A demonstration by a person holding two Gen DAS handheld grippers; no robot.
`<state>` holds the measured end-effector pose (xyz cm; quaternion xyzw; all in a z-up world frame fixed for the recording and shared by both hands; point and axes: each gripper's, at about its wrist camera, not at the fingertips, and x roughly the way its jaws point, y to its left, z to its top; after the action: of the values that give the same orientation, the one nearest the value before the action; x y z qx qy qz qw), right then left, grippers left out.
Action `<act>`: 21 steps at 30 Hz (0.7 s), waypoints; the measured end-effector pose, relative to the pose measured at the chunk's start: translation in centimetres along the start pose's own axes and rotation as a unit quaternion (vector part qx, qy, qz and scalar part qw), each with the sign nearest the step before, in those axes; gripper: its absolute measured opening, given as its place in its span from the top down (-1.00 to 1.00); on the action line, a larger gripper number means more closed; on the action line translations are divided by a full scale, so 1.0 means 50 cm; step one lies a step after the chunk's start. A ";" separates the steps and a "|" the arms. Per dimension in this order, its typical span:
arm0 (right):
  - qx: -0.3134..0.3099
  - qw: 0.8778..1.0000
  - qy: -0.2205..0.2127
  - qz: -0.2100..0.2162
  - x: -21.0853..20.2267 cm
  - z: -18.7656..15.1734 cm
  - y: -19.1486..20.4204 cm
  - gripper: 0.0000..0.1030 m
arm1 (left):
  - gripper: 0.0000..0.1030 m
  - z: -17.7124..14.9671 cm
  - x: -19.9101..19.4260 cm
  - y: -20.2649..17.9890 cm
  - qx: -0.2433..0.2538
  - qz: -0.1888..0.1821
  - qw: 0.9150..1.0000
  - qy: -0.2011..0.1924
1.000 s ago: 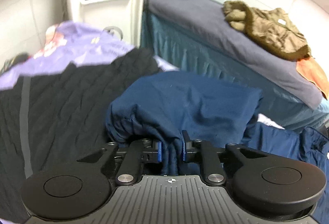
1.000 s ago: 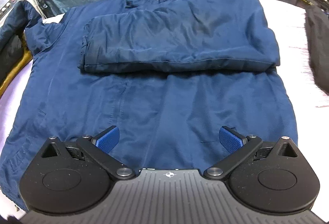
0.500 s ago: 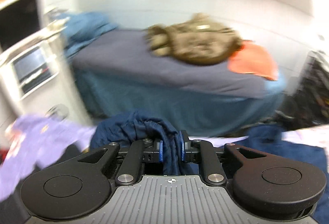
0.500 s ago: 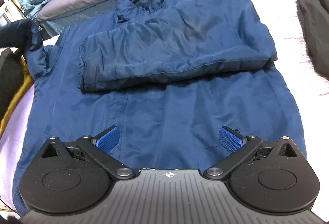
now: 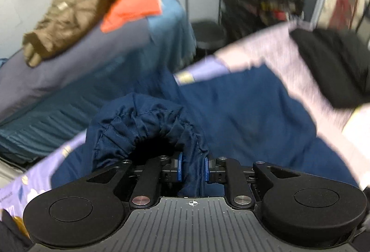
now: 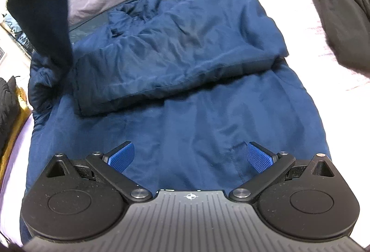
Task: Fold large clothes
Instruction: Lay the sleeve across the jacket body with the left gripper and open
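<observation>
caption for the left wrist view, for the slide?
Left hand-held gripper shut on the elastic cuff of a navy jacket, sleeve lifted above the spread garment.

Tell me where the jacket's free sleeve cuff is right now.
In the left wrist view the sleeve cuff is pinched in the left tool, lifted above the navy jacket; in the right wrist view it hangs at the upper left.

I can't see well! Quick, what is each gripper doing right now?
Left gripper: shut on the cuff of the jacket.
Right gripper: open, holding nothing, above the jacket.
</observation>
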<state>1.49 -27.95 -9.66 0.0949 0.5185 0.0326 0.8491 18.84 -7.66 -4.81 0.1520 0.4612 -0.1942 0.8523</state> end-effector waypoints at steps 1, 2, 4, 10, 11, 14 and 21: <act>0.002 1.000 0.002 -0.002 0.001 -0.002 -0.005 -0.99 | -0.32 -0.013 0.024 -0.015 0.004 0.001 1.000 0.013; 0.004 1.000 0.005 -0.003 0.002 -0.005 -0.009 -0.99 | -0.41 -0.025 0.042 -0.026 0.003 0.003 1.000 0.024; 0.006 1.000 0.006 -0.007 0.003 -0.008 -0.017 -0.99 | -0.97 -0.043 0.064 -0.038 0.001 0.003 0.999 0.040; 0.013 1.000 0.014 -0.012 0.012 -0.012 -0.025 -0.99 | -1.00 -0.060 0.064 -0.072 0.000 -0.002 0.999 0.039; 0.012 1.000 0.015 -0.011 0.012 -0.011 -0.025 -0.99 | -1.00 -0.052 0.063 -0.077 -0.004 -0.006 0.999 0.040; 0.011 1.000 0.014 -0.011 0.013 -0.009 -0.025 -0.99 | -1.00 -0.053 0.038 -0.089 -0.021 -0.030 0.999 0.028; 0.025 0.999 0.017 -0.016 0.015 -0.005 -0.040 -0.99 | -1.00 -0.063 0.002 -0.092 -0.059 -0.052 0.997 0.009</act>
<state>1.51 -29.78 -10.80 0.1070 0.5347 0.0075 0.8382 14.46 -10.35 -6.94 0.0791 0.4868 -0.2093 0.8444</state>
